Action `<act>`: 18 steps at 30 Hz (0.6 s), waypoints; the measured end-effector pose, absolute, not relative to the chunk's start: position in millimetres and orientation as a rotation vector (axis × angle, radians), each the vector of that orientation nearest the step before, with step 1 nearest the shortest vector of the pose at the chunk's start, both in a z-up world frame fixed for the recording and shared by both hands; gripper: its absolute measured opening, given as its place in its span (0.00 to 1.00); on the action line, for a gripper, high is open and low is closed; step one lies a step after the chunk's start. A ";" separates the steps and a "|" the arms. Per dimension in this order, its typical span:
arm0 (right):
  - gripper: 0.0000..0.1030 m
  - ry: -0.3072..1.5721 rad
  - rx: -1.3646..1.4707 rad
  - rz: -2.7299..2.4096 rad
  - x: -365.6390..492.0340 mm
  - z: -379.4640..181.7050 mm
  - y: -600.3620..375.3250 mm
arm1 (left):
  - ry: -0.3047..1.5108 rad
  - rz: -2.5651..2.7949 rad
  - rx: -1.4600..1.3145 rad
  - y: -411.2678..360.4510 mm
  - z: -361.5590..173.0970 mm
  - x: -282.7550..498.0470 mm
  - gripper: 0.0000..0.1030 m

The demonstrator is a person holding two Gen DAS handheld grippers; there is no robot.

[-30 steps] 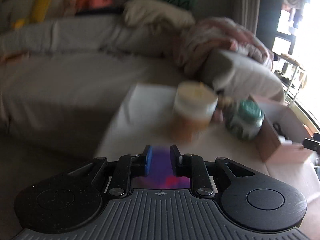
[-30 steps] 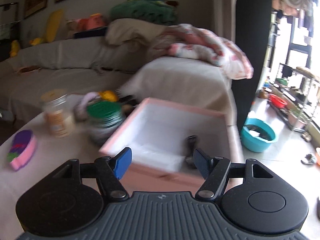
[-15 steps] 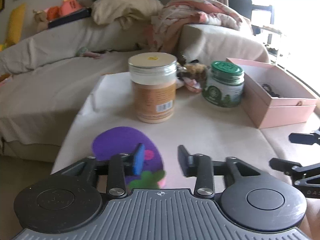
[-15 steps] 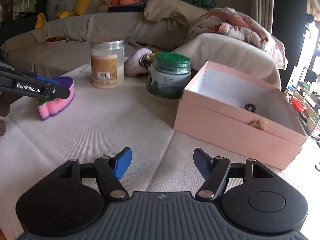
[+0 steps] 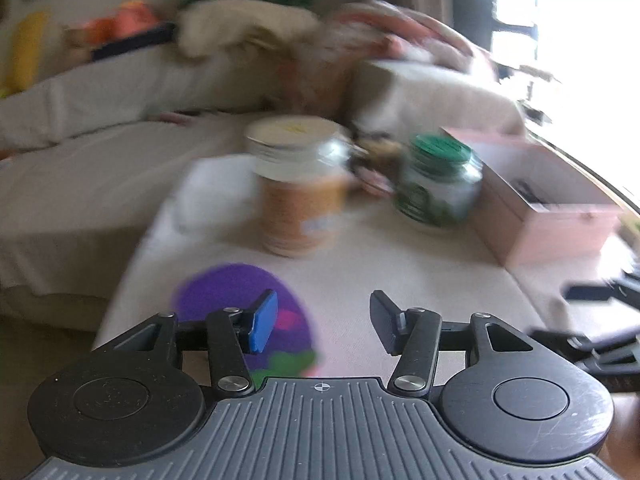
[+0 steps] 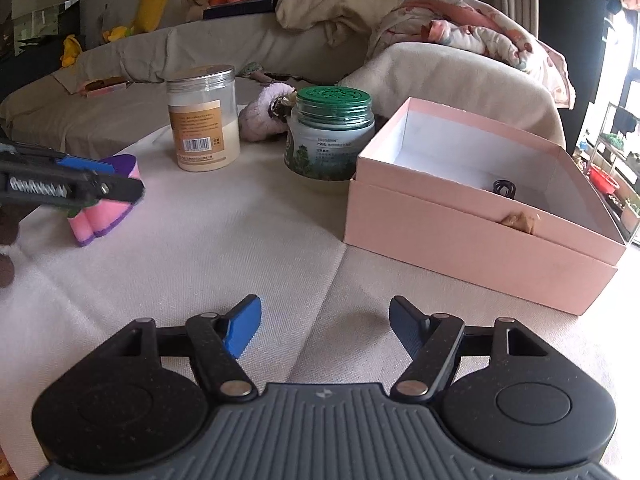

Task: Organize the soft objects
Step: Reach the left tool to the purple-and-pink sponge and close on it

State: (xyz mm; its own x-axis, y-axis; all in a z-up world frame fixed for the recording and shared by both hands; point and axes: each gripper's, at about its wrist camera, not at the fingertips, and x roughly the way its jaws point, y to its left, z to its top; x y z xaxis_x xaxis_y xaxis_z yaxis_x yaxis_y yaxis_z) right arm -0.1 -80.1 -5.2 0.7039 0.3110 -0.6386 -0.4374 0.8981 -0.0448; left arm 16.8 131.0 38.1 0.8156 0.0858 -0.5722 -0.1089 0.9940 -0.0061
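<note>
A purple and pink soft sponge toy (image 5: 224,296) lies on the cloth-covered table (image 5: 400,280), under my left gripper's left finger. My left gripper (image 5: 323,322) is open above the table, with nothing between its fingers. In the right wrist view the toy (image 6: 105,208) sits at the far left, with the left gripper (image 6: 72,188) over it. My right gripper (image 6: 325,326) is open and empty above the table's near part. A fluffy lilac soft object (image 6: 262,114) lies behind the jars. An open pink box (image 6: 472,216) stands to the right.
A clear jar with an orange label (image 6: 203,118) and a green-lidded jar (image 6: 330,138) stand mid-table. The box holds a small black item (image 6: 504,189). A couch (image 6: 200,48) with pillows, blankets and plush toys runs behind the table.
My left gripper has let go of the purple toy, opened wider and shifted right, and its view is blurred by motion. My right gripper stays open and has come closer to the box.
</note>
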 end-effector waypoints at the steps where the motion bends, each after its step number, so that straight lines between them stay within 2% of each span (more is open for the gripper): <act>1: 0.70 0.671 -0.198 0.418 -0.1 -5.1 -80.1 | 0.592 0.167 -0.032 136.2 40.2 15.1 0.54; 3: 0.70 0.673 -0.195 0.417 0.3 -5.2 -80.4 | 0.590 0.225 -0.084 151.0 41.5 13.3 0.52; 11: 0.70 0.675 -0.191 0.418 1.0 -5.0 -80.6 | 0.638 0.188 -0.629 213.4 13.5 8.8 0.52; 13: 0.70 0.675 -0.191 0.418 1.1 -5.1 -80.6 | 0.622 0.161 -0.613 210.5 17.2 14.1 0.52; 18: 0.71 0.678 -0.188 0.416 1.4 -5.7 -80.4 | 0.611 0.096 -0.371 177.9 33.8 29.1 0.53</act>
